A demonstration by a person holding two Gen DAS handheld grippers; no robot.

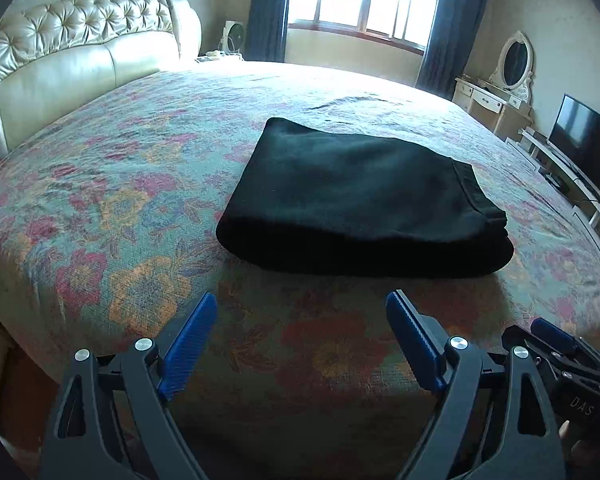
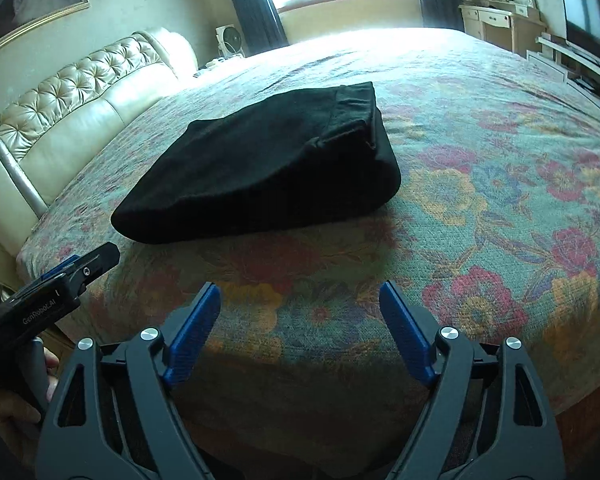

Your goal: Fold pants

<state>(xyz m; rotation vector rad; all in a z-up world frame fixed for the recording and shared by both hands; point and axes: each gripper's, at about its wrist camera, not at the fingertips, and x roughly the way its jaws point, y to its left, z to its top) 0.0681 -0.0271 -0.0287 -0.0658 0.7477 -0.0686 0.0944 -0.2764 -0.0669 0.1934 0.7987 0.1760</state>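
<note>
Black fabric pants [image 1: 360, 196] lie folded mid-frame on the floral-quilted bed [image 1: 100, 208]; left claw [image 1: 300, 344] and right claw [image 2: 300, 332], both apart and empty, hover at its near edge, apparently finished.

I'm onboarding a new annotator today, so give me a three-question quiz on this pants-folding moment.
1. True or false: the left tool grips the folded black fabric pants.
2. Multiple choice: the pants lie on A) the cream tufted leather headboard, B) the floral woven bedspread, C) the white dresser with oval mirror.
3. Fill in: the right tool has its jaws ____.

Key: 1 false, its jaws are open and short of the pants; 2 B; 3 open.
</note>
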